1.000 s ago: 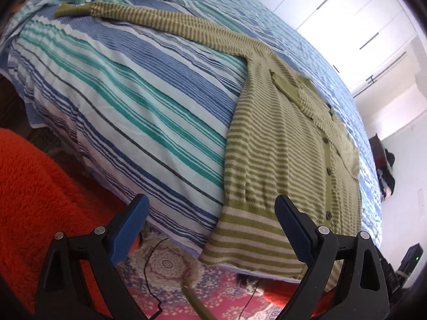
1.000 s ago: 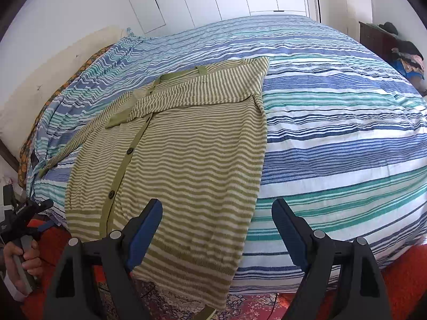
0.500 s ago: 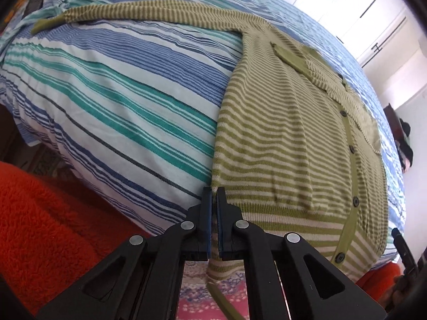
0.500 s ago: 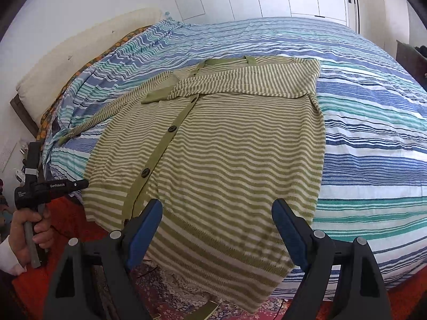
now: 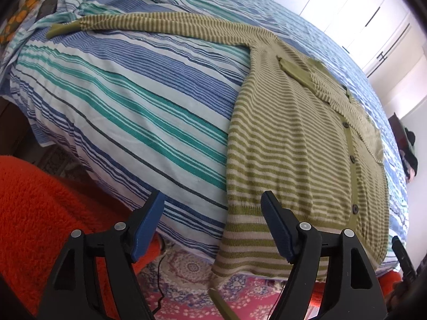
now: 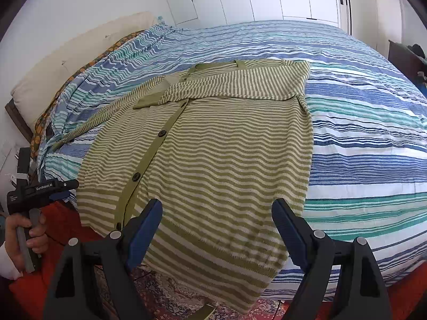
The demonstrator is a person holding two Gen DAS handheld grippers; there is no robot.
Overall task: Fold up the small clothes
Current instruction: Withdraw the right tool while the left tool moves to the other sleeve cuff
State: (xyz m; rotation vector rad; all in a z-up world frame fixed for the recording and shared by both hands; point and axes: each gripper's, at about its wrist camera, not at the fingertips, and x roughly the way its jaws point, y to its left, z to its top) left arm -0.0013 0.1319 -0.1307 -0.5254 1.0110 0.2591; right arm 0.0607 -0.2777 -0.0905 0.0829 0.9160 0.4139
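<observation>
Your left hand-held gripper (image 5: 210, 226) is opening, empty, and your right hand-held gripper (image 6: 217, 229) gapes wide, both just before the soft, light, floppy striped cardigan (image 6: 213, 154) on the bed (image 6: 360, 133); pinch its ribbed hem (image 5: 245, 229).

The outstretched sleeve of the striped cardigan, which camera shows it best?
The left wrist view: the outstretched sleeve runs across the upper frame, uncovered from shoulder to plain green cuff, on the striped bedspread. The right wrist view shows the same sleeve only small and foreshortened at the cardigan's left edge.
</observation>
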